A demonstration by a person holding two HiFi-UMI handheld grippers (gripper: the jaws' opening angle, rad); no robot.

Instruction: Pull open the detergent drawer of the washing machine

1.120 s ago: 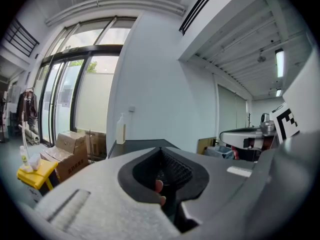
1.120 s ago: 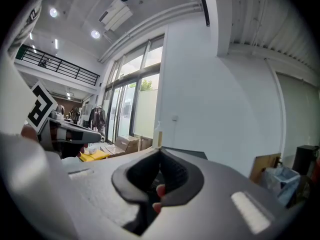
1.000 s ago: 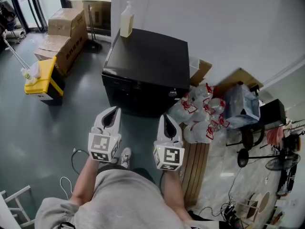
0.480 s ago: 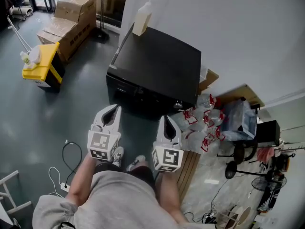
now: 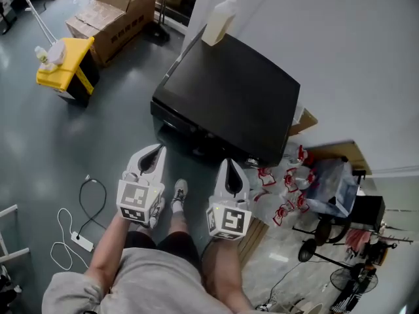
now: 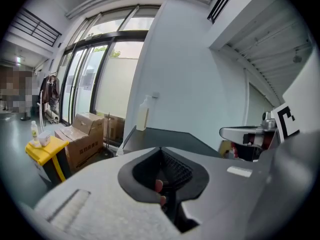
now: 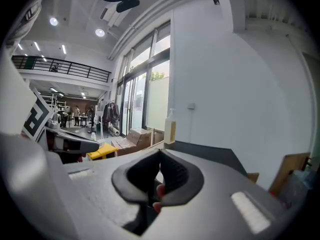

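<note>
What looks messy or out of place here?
A heap of plastic bags lies beside the washing machine, and a white power strip with its cable lies loose on the floor.

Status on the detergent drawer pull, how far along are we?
Done: nothing yet; no drawer juts from the front of the washing machine. In hand: the left claw and right claw are both shut and empty, held out short of the machine's front, touching nothing. Left: reach the drawer, grip it, and pull it open.
</note>
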